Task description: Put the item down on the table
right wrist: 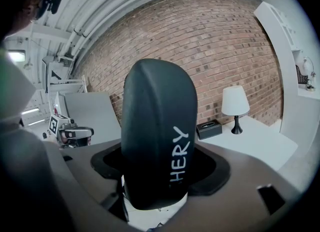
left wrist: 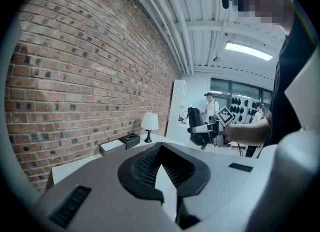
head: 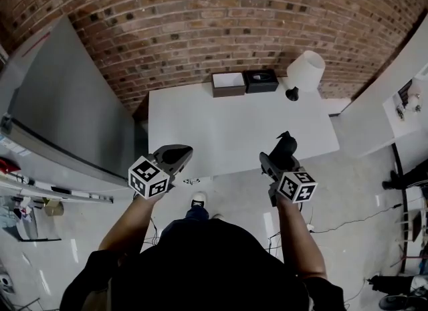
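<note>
right gripper (head: 278, 158) is pinching a rounded matte black item with white lettering (right wrist: 159, 136) over the white table's (head: 221, 122) near edge; left gripper (head: 177, 154) is hanging empty, jaws pressed together.

Rough brick wall (head: 221, 22), smooth matt white table (head: 234, 129)

Head view: dark item (head: 286, 142) mostly hidden behind the right gripper (head: 279, 158) — only its top shows. Right gripper view: its lower end is out of sight, sunk in the gripper body. The white print reads "HERY"; whether more letters follow round the curve can't be seen. Shelf clutter (head: 409, 99) at the right edge — too small to identify.
</note>
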